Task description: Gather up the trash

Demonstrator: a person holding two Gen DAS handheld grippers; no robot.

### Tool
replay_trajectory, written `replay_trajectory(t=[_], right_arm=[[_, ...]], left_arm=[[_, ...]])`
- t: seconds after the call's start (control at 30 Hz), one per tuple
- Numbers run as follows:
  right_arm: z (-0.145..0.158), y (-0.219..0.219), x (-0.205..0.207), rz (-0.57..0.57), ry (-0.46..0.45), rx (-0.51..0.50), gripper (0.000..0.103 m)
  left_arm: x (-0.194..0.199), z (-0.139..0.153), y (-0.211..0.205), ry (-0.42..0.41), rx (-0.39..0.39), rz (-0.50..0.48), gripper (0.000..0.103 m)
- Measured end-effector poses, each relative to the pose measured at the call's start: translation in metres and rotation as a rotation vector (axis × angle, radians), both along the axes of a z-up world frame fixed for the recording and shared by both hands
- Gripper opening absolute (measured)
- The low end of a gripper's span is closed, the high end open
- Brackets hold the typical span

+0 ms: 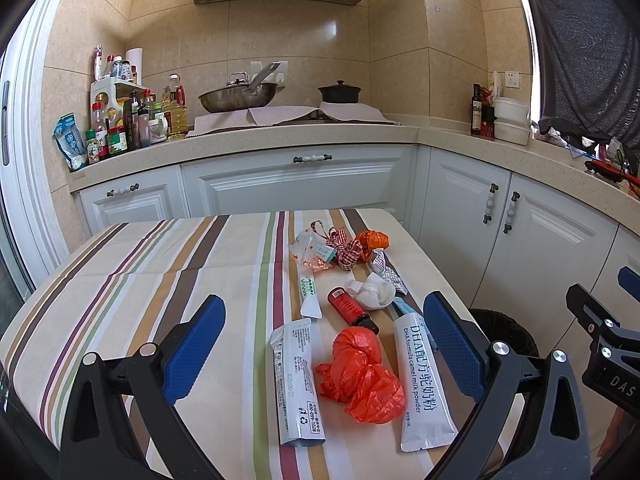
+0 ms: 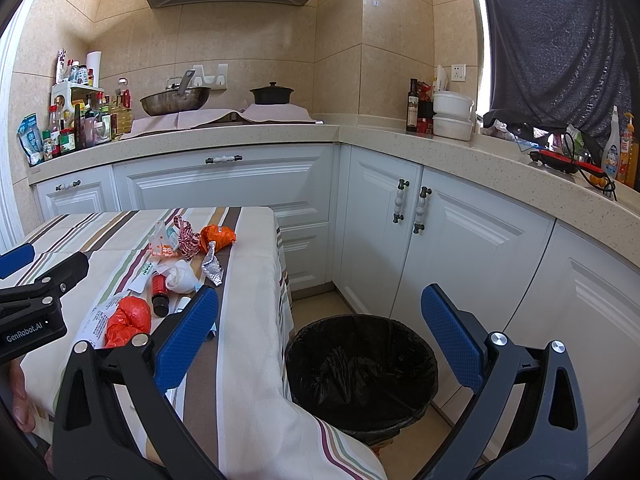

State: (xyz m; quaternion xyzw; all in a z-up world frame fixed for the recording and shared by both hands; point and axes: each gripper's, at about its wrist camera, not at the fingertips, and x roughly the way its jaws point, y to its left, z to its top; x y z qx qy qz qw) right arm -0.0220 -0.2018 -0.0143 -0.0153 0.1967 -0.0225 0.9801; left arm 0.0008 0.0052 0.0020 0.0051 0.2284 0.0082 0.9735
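Trash lies on the striped tablecloth (image 1: 140, 264): a crumpled red plastic bag (image 1: 362, 376), two white milk-powder sachets (image 1: 298, 380) (image 1: 420, 380), a red bottle with a black cap (image 1: 352, 310), a white tissue wad (image 1: 372, 290), a foil blister strip (image 1: 386, 270), an orange wrapper (image 1: 372, 240), a checked ribbon (image 1: 346, 250). My left gripper (image 1: 324, 352) hangs open above the red bag, touching nothing. My right gripper (image 2: 320, 334) is open and empty, above a black-lined trash bin (image 2: 360, 376) on the floor beside the table. The red bag (image 2: 128, 320) also shows in the right wrist view.
White cabinets and a speckled countertop (image 1: 280, 136) wrap around the back and right. A wok (image 1: 238, 98), a black pot (image 1: 340, 92), bottles and white containers (image 2: 452, 116) stand on it. The table's right edge (image 2: 276, 280) drops next to the bin. A hand shows at the lower left (image 2: 20, 396).
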Motion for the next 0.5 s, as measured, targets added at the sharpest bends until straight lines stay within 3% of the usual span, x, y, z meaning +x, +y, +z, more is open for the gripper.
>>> replay_trajectory(t=[0.5], right_arm=[[0.0027, 0.0040, -0.0017, 0.008, 0.008, 0.006, 0.099]], left_arm=[[-0.0025, -0.0031, 0.0081, 0.010, -0.007, 0.006, 0.097]])
